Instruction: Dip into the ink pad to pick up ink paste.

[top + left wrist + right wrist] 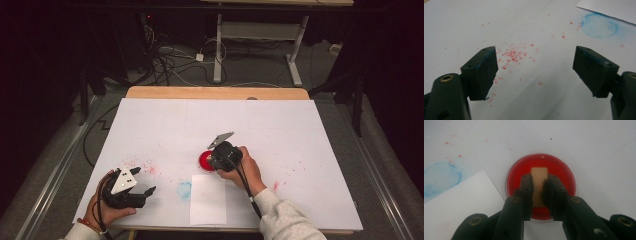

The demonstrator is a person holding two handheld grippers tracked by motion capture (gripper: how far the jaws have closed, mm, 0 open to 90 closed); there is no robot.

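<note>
The right tool (537, 192) stands over a shallow round dish of red paint (559, 168), its jaws clamped on a tan wooden block (539, 173) whose far end projects beyond the pads above the red surface. Whether the block's lower face touches the paint cannot be told. The high view gives the wider setting that this close view lacks: the dish (204, 161) lies near the middle of the bench (215, 92), just past the far edge of a small white paper sheet (208, 200), and the right tool (223, 156) and the hand behind it cover most of the dish, so the block is hidden there.

The left tool (535, 70) has its jaws well apart with nothing between them. Its own view looks across the white bench covering (461, 22) at a scatter of red specks (512, 55) lying between the two pads, and farther off at a blue ring stain (599, 25) beside the paper's corner. In the high view the left tool (135, 187) rests low at the near left of the bench, well apart from the dish, with the red specks (145, 166) just beyond it and the blue stain (184, 190) touching the paper's left edge.

Further pink specks (276, 186) mark the covering to the right of the right forearm. Beyond the bench, cables (170, 62) lie across the floor near the white legs of another table (218, 50).
</note>
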